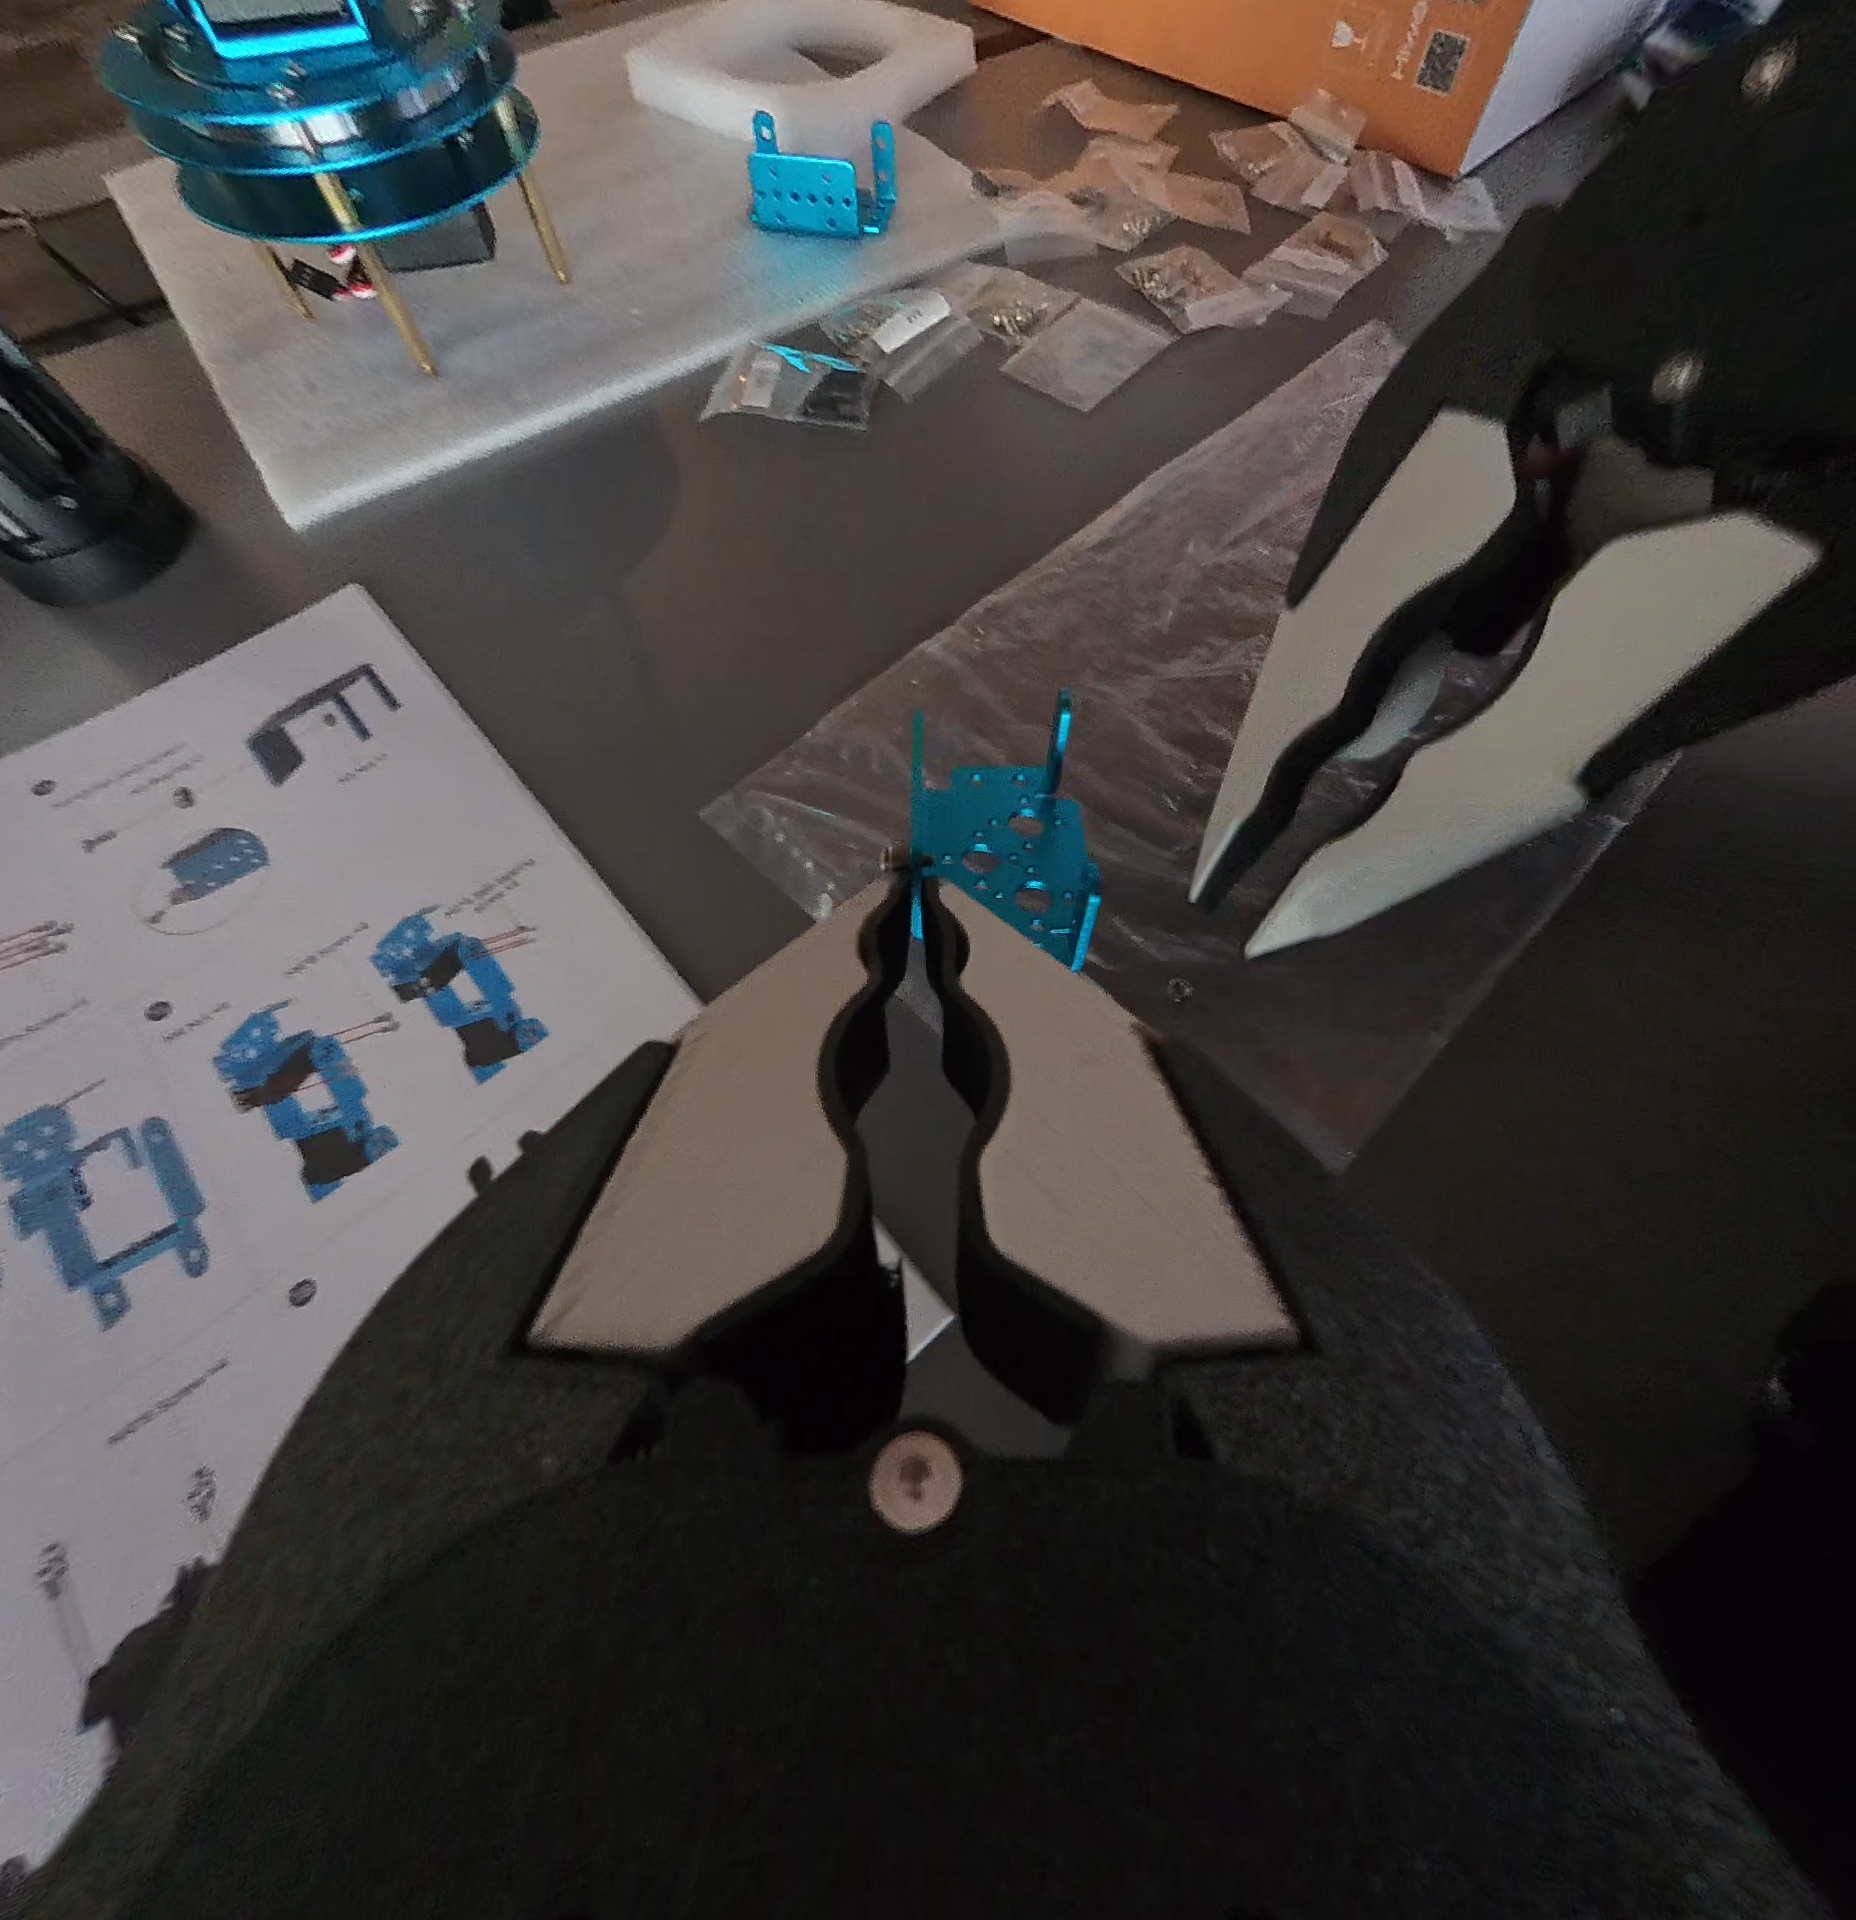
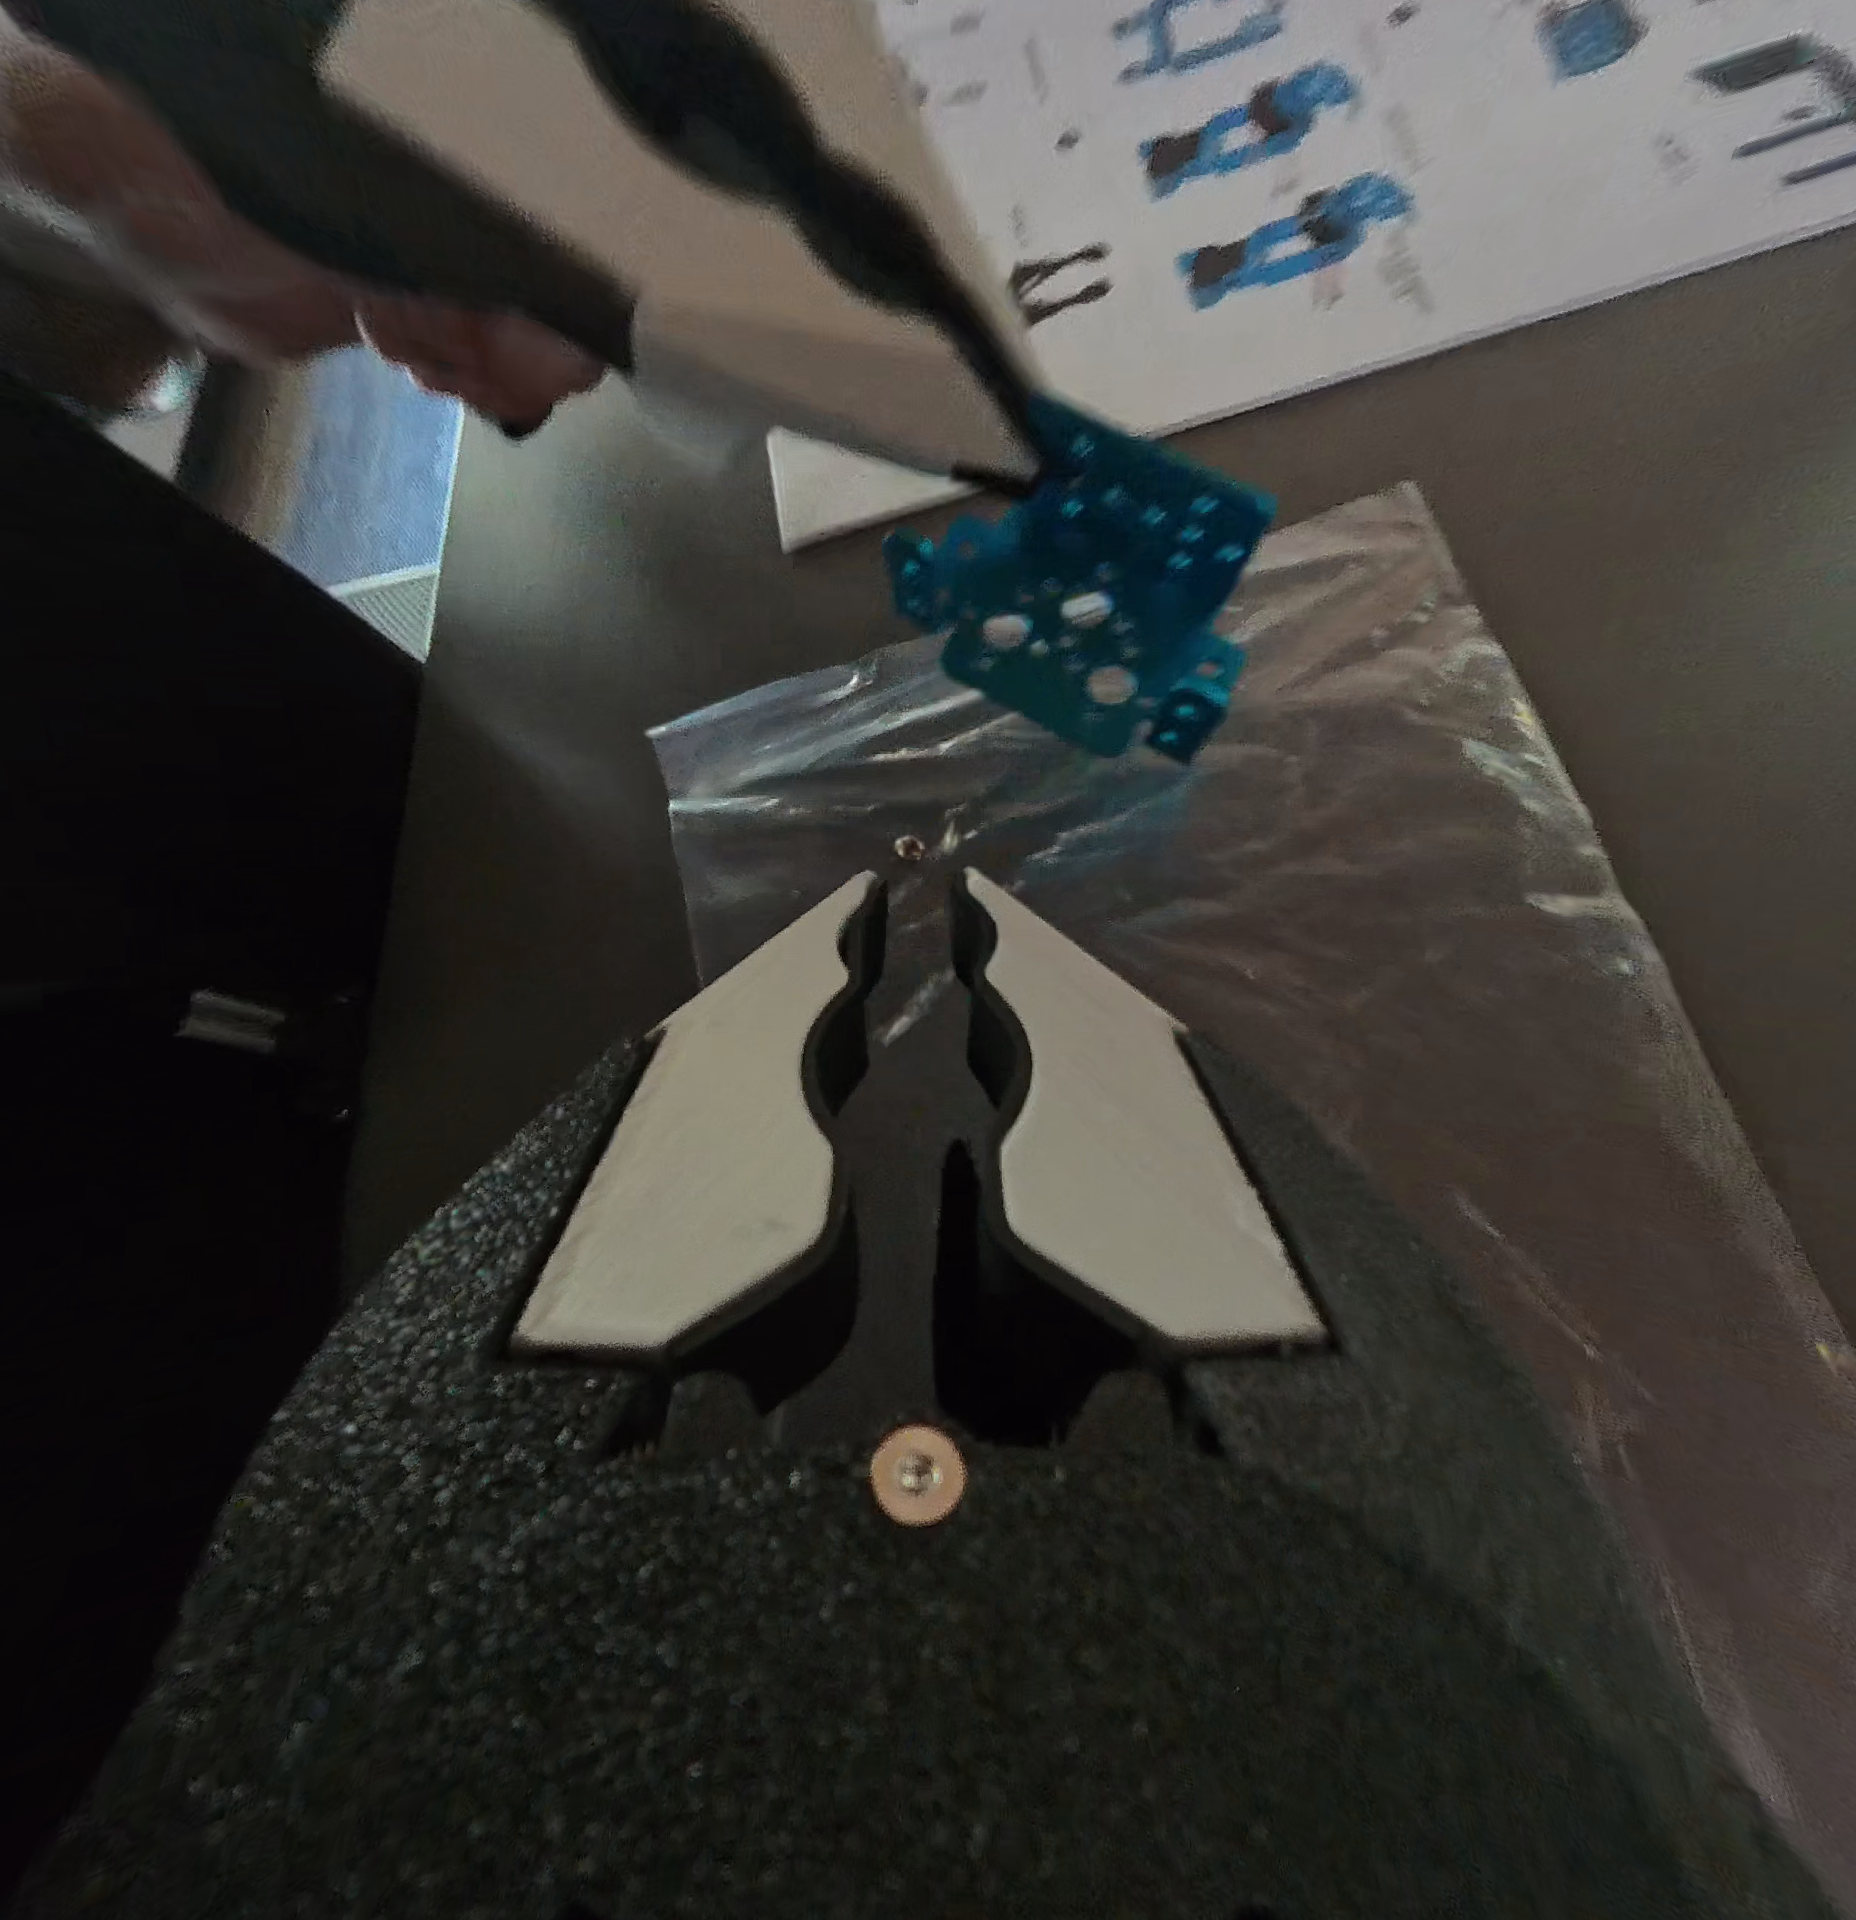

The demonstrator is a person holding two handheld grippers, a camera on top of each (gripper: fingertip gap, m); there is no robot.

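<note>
My left gripper (image 1: 919, 885) is shut on the edge of a blue perforated metal bracket (image 1: 1007, 844) and holds it above a clear plastic bag (image 1: 1163, 644). In the right wrist view the bracket (image 2: 1090, 603) hangs tilted from the left gripper (image 2: 1017, 457), and a hand (image 2: 467, 353) shows behind it. My right gripper (image 2: 919, 883) is slightly open and empty, low over the bag (image 2: 1319, 935). A small screw (image 2: 910, 847) lies just ahead of its tips. The right gripper also shows in the left wrist view (image 1: 1241, 914), right of the bracket.
A printed instruction sheet (image 1: 228, 1039) lies at the left. A white foam board (image 1: 591, 312) carries a blue round assembly on brass posts (image 1: 321, 135) and a second blue bracket (image 1: 820, 182). Small bags of screws (image 1: 1163, 270) and an orange box (image 1: 1319, 62) lie behind. A black box (image 2: 176, 831) stands left. Some 7 cm of space lies between my two pairs of fingers.
</note>
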